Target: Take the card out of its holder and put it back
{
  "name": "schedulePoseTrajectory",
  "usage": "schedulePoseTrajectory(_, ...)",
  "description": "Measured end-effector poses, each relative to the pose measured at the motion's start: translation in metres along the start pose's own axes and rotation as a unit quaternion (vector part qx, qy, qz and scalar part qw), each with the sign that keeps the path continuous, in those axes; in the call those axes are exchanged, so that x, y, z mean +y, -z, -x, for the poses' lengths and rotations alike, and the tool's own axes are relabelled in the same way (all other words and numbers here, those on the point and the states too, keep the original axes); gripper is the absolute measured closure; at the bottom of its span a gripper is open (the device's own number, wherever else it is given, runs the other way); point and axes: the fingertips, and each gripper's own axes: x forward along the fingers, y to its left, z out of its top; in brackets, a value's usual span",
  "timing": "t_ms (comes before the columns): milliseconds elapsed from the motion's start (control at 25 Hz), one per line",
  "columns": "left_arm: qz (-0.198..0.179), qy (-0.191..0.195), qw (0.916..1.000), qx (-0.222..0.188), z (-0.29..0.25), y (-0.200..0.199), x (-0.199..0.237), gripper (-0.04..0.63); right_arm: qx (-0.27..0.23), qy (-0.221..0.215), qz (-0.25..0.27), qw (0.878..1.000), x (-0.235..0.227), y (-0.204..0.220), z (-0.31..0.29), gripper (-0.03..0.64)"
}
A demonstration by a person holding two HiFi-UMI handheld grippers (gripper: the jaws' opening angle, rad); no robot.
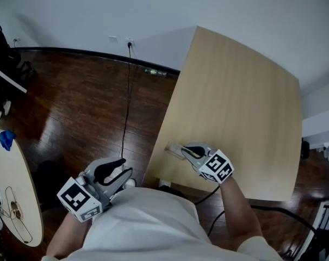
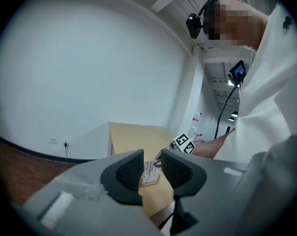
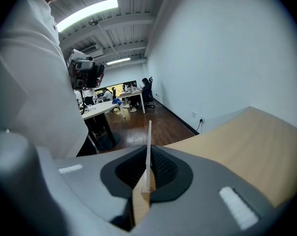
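A thin white card [image 3: 148,149] shows edge-on between the pads of my right gripper [image 3: 148,170], which is shut on it. A light wooden holder [image 3: 140,203] sits at the card's base. In the head view the card and holder [image 1: 174,149] lie near the wooden table's near-left edge, with the right gripper [image 1: 187,151] at them. My left gripper [image 1: 123,171] hangs off the table over the floor, close to my body. Its jaws [image 2: 152,177] stand open with nothing in them; the printed card [image 2: 148,169] on the table shows through the gap.
The light wooden table [image 1: 235,107] stretches away to the far right. Dark wood floor lies to its left, with a black cable [image 1: 126,102] running to a wall socket [image 1: 129,40]. A round pale table [image 1: 14,184] stands at the far left.
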Motion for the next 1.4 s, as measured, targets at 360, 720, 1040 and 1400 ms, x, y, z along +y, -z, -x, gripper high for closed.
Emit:
schedulePoseTrajectory(360,-0.008,0.019,0.9998,-0.005,0.012,0.001,0.006,0.477,-0.015,0.030,-0.005,0.999,0.002,-0.024,0.017,0.595)
schedulePoseTrajectory(720,-0.023,0.059,0.9979,-0.014,0.024,0.004,0.010,0.477,-0.031,0.095,0.020,0.995,0.016,-0.062,0.050,0.595)
schedulePoseTrajectory(1040,-0.037,0.096,0.9944,-0.023,0.048,0.007,0.018,0.477,-0.035,0.146,0.027,0.988,0.057,-0.088,0.072,0.595)
schedulePoseTrajectory(1400,-0.048,0.134,0.9897,-0.020,0.090,0.030,0.024,0.477,-0.033,0.170,0.033,0.984,0.153,-0.099,0.071,0.595)
